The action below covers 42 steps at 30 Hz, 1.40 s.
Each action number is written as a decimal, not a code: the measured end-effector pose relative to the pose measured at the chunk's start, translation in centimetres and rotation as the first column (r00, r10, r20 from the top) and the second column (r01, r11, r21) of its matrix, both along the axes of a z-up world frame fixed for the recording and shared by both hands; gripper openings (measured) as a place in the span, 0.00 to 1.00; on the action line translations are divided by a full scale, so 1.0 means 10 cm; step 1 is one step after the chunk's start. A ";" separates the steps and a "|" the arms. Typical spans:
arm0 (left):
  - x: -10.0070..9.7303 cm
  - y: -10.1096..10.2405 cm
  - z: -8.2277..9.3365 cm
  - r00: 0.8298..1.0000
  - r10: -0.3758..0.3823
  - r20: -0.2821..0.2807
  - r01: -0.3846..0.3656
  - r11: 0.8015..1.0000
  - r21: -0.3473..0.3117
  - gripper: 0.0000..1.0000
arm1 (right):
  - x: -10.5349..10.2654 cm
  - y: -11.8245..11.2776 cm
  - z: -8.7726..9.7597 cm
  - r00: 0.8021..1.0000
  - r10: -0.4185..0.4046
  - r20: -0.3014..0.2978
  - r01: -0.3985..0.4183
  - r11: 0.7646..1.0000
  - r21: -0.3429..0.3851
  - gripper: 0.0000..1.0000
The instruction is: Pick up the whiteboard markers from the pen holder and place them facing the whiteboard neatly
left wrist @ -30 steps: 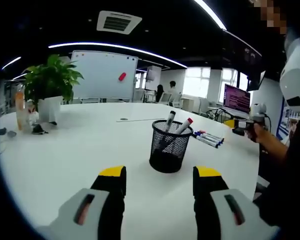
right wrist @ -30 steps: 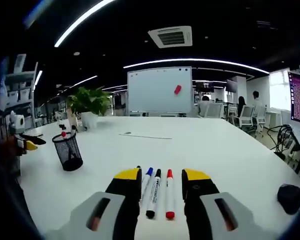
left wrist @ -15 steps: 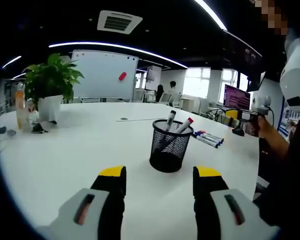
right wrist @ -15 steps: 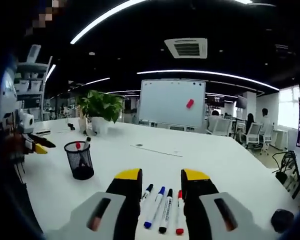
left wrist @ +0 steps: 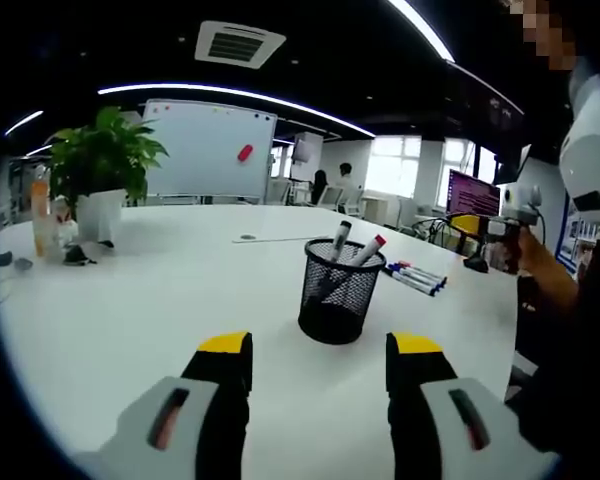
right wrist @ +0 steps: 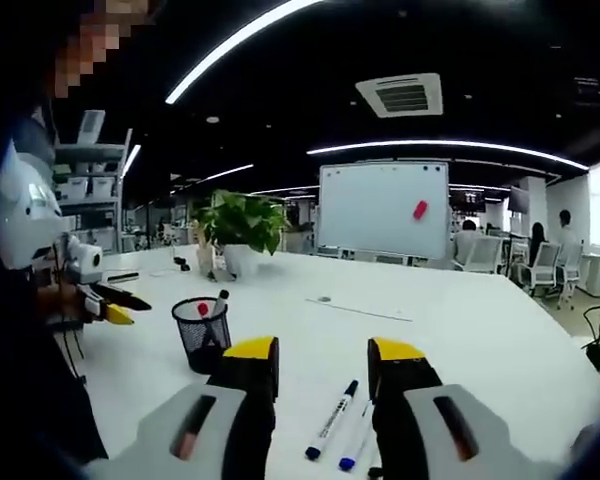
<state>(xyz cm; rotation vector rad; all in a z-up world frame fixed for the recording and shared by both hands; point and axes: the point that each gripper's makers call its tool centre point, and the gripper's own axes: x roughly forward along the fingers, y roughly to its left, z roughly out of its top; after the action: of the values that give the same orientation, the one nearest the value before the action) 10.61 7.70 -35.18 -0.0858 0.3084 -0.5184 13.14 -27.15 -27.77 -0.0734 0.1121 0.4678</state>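
A black mesh pen holder (left wrist: pixel 341 292) stands on the white table (left wrist: pixel 160 300) with a black-capped marker (left wrist: pixel 339 240) and a red-capped marker (left wrist: pixel 368 251) sticking out. My left gripper (left wrist: pixel 318 352) is open just short of it, nothing between its jaws. Beyond the holder several markers (left wrist: pixel 416 276) lie side by side. In the right gripper view my right gripper (right wrist: pixel 323 360) is open above the table, with two blue-capped markers (right wrist: pixel 332 419) lying between its jaws; the holder (right wrist: pixel 202 333) sits to the left. The whiteboard (left wrist: pixel 208 151) stands at the far end.
A potted plant (left wrist: pixel 100 170) and a bottle (left wrist: pixel 43 220) stand at the far left of the table. The right gripper (left wrist: pixel 500 232) in a person's hand shows in the left gripper view; the left gripper (right wrist: pixel 105 300) shows in the right gripper view. A monitor (left wrist: pixel 473 196) sits beyond.
The right gripper view has swung left and lifted: the laid markers slid to its lower right, the holder came nearer centre. The left gripper has held still.
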 end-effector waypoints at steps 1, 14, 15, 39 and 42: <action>0.00 0.00 0.01 1.000 0.000 0.001 0.000 1.000 0.001 0.55 | 0.00 0.02 -0.01 1.000 0.009 -0.003 -0.009 1.000 -0.005 0.39; 0.00 0.04 0.02 1.000 0.005 0.001 -0.005 1.000 0.009 0.55 | 0.01 0.29 0.08 0.997 0.081 0.008 -0.080 0.996 -0.036 0.38; 0.00 0.04 0.02 1.000 0.006 0.001 -0.006 1.000 0.009 0.55 | 0.01 0.30 0.10 0.996 0.084 0.014 -0.083 0.996 -0.033 0.38; 0.02 0.01 0.01 1.000 -0.004 0.001 0.004 1.000 0.001 0.55 | 0.04 0.42 0.26 0.992 0.113 0.055 -0.112 0.993 -0.024 0.38; 0.01 0.02 0.00 1.000 -0.002 0.000 0.002 1.000 0.002 0.55 | 0.05 0.43 0.31 0.991 0.113 0.066 -0.112 0.994 -0.018 0.38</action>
<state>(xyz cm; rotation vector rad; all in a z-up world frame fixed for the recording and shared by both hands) 10.69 7.90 -35.19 -0.0838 0.3091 -0.5201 13.59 -22.87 -24.65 -0.1093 0.0457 0.5765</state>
